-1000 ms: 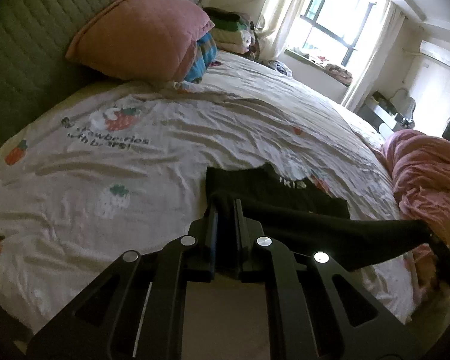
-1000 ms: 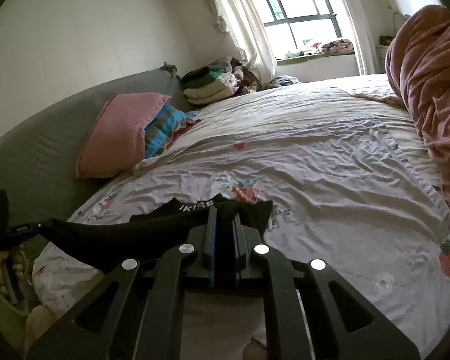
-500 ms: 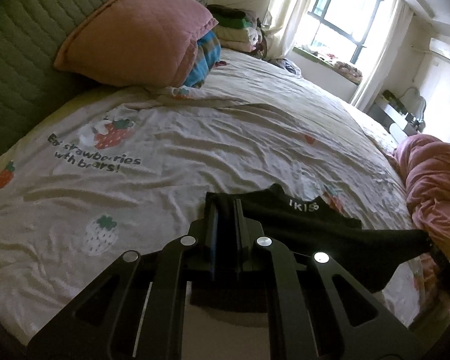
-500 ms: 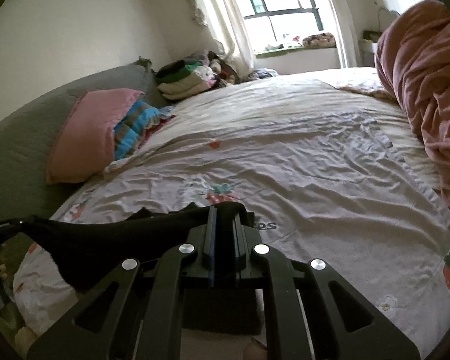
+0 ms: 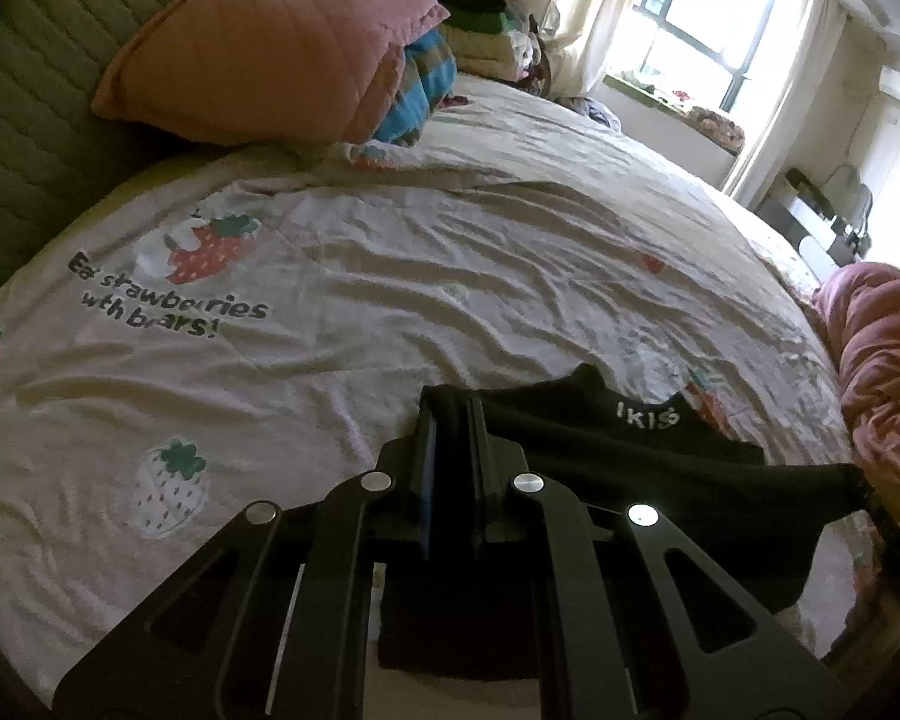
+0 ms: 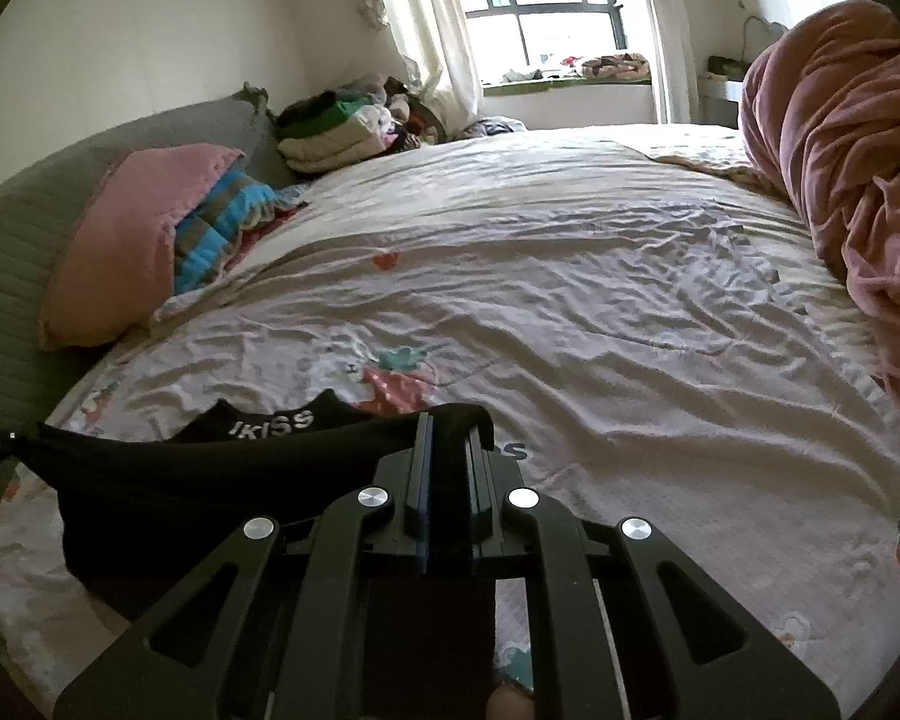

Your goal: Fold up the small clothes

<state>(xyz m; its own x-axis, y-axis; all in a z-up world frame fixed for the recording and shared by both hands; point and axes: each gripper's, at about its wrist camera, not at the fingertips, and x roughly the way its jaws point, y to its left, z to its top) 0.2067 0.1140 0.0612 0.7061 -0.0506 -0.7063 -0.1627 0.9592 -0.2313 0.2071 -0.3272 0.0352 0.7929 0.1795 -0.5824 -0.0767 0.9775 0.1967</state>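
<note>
The left gripper [image 5: 450,420] is clenching one end of a black garment [image 5: 630,468], its jaws pressed together on the cloth. The right gripper [image 6: 450,426] is pinching the other end of the same garment [image 6: 210,480], jaws likewise closed on the fabric. Between the two, the garment is stretching out as a dark band, sagging a little in the middle. Its far edge, bearing white letters, is lying on the bedsheet [image 5: 390,276]; the rest is hanging just over the sheet, though how much of it is touching is hard to judge from these angles.

Taking the garment as the landmark: the sheet, printed with strawberries and dark lettering, is spreading out beyond it and to both sides. Further beyond, toward the headboard [image 5: 24,120], a pink pillow [image 5: 270,42] is leaning, with a blue striped cloth [image 5: 420,96] tucked behind it. Further still, a pile of folded clothes [image 6: 336,132] is sitting near the window [image 6: 546,18]. On the right gripper's side of the garment, a pink blanket [image 6: 840,150] is lying bunched up along the bed's edge.
</note>
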